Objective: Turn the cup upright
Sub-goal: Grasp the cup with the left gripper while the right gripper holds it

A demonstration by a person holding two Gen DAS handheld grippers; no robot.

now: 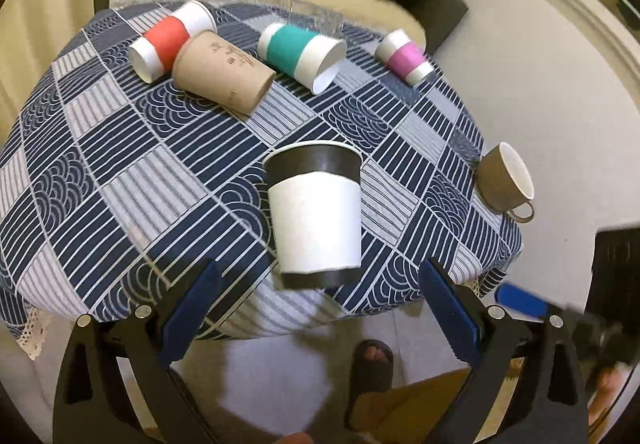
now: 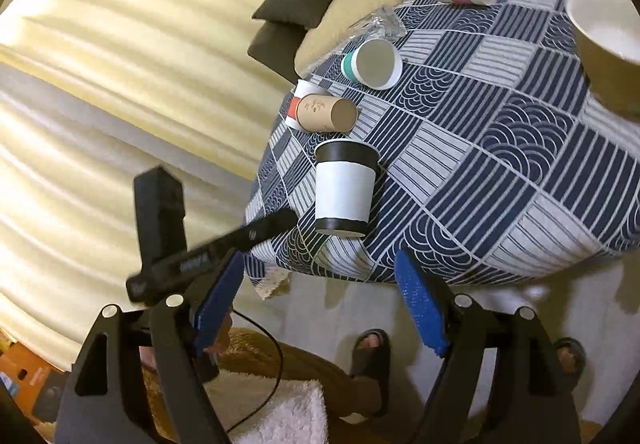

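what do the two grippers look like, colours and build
Both match: the left gripper and right gripper have black angular frames with triangular cut-outs, round silver pivot pins, and two flat fingers faced with textured blue pads. A thin black cable loops below the right one.

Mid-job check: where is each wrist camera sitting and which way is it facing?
Left wrist: behind the open left hand-held gripper, off the table's near edge, facing the black-and-white cup; a sandalled foot shows below.
Right wrist: behind the open right hand-held gripper, facing the same cup from further right; both feet show.
Shared: that cup, the patterned tablecloth, the teal cup.
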